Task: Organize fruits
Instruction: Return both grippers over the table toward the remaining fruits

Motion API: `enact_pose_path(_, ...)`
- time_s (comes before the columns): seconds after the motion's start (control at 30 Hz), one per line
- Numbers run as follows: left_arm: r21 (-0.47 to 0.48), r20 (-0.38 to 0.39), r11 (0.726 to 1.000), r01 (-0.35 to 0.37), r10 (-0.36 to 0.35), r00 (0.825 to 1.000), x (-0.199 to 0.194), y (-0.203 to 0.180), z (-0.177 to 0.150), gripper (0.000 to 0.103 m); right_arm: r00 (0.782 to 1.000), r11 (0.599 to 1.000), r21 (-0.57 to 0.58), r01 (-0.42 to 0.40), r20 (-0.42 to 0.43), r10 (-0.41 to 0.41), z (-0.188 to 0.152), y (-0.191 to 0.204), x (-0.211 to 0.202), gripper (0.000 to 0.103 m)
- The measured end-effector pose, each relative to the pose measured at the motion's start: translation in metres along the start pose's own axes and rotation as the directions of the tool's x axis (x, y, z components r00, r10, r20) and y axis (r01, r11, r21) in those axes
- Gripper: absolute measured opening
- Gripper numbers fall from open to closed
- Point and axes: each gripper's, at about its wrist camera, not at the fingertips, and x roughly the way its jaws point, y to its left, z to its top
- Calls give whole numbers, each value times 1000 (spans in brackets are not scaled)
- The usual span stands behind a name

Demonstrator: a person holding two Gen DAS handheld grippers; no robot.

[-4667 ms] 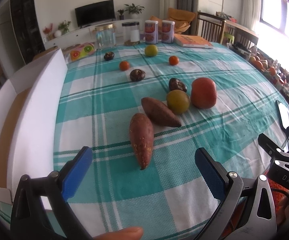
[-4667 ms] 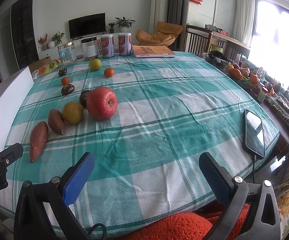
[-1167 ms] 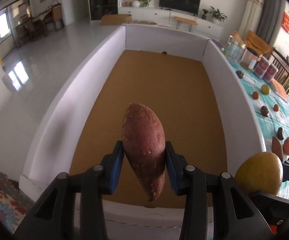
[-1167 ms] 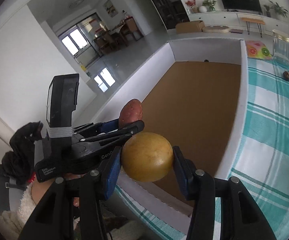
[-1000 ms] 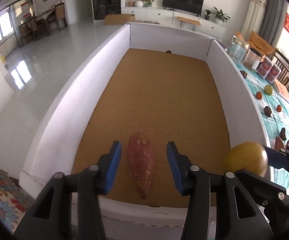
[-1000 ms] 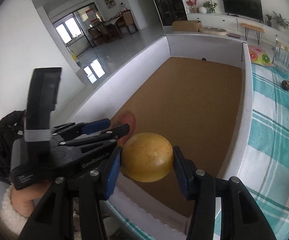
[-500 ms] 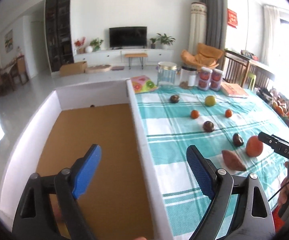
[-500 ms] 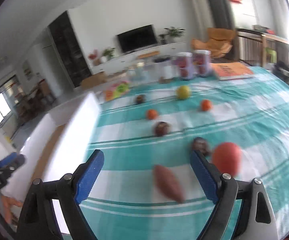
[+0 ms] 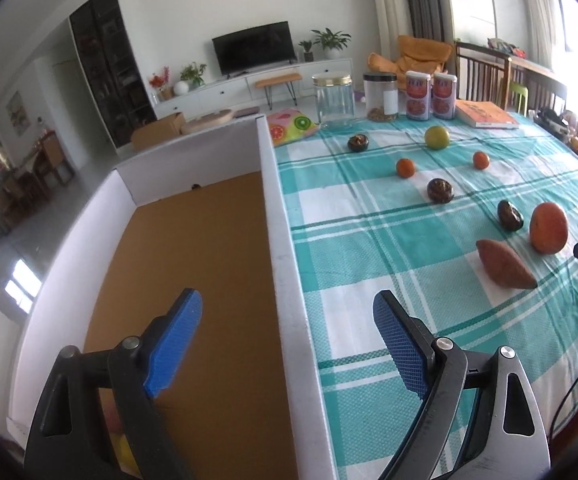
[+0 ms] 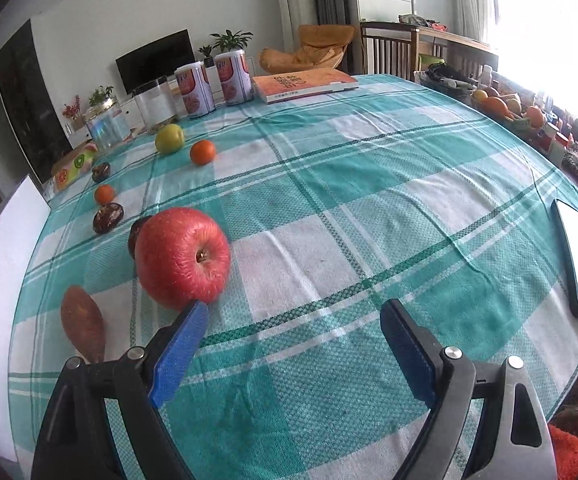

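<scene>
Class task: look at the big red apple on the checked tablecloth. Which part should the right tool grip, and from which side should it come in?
Grip the red apple across its widest middle, probably from above and slightly from the near side. It lies tipped, stem end facing the right tool, so pads on the rounded flanks should hold better than on the stem dimple. A dark fruit sits close behind and the sweet potato to its left, so the near side is freest.

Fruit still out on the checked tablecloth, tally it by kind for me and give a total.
Red apple: 1
Sweet potato: 1
Green apple: 1
Small oranges: 2
Dark brown wrinkled fruits: 3
Total: 8
</scene>
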Motion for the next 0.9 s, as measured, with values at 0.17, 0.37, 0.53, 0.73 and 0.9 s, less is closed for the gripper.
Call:
enact_pose_path(0.17, -8, 12, 999, -40, 40, 999, -1, -3, 5, 91, 999, 999, -14, 33, 26, -33, -2, 1, -4, 88)
enact_pose_path(0.37, -30, 187, 992, -120, 123, 975, -42, -18, 19, 96, 998, 999, -23, 50, 39, -49, -2, 3, -7, 88)
enact_pose_path(0.53, 30, 262, 999, -45, 35, 964, -67, -47, 30, 98, 998, 998, -24, 55, 42, -54, -2, 3, -8, 88)
enact_pose_path(0.73, 106, 175, 992, 63, -80, 981, -54, -88, 27, 98, 997, 998, -23, 58, 50, -57, -2, 2, -12, 88)
enact_pose_path(0.9, 147, 104, 984, 103, -119, 987, -41, -118, 18, 98, 997, 998, -24, 58, 53, -57, -2, 2, -13, 88)
